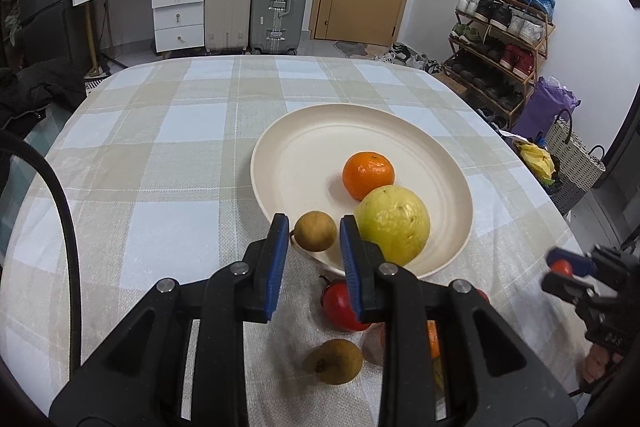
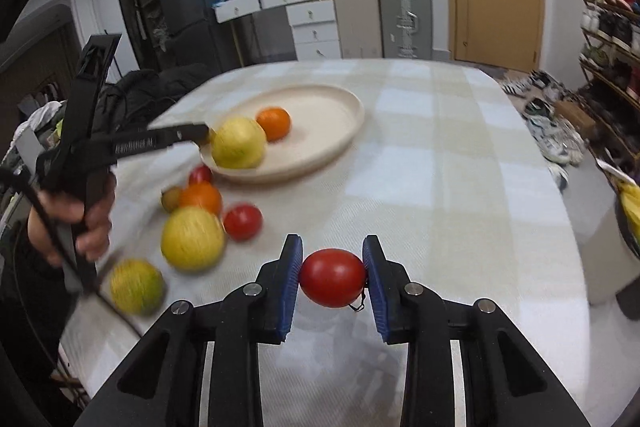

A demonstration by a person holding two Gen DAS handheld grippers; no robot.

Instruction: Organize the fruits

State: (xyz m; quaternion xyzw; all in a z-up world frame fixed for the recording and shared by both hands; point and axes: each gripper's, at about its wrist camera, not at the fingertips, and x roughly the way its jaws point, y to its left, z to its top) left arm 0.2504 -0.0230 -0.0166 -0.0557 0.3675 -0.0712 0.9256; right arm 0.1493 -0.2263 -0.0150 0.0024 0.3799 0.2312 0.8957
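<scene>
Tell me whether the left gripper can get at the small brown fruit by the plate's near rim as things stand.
Probably yes. The left gripper is open and empty, and the small brown fruit sits just past its fingertips, framed between them. Nothing lies in between; the yellow-green guava crowds the right finger, though.

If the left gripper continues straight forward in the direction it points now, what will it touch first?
Most likely the small brown fruit at the plate's near rim, seen between the open left gripper fingers. Depth is unclear; the fruit may already sit between the fingertips.
</scene>
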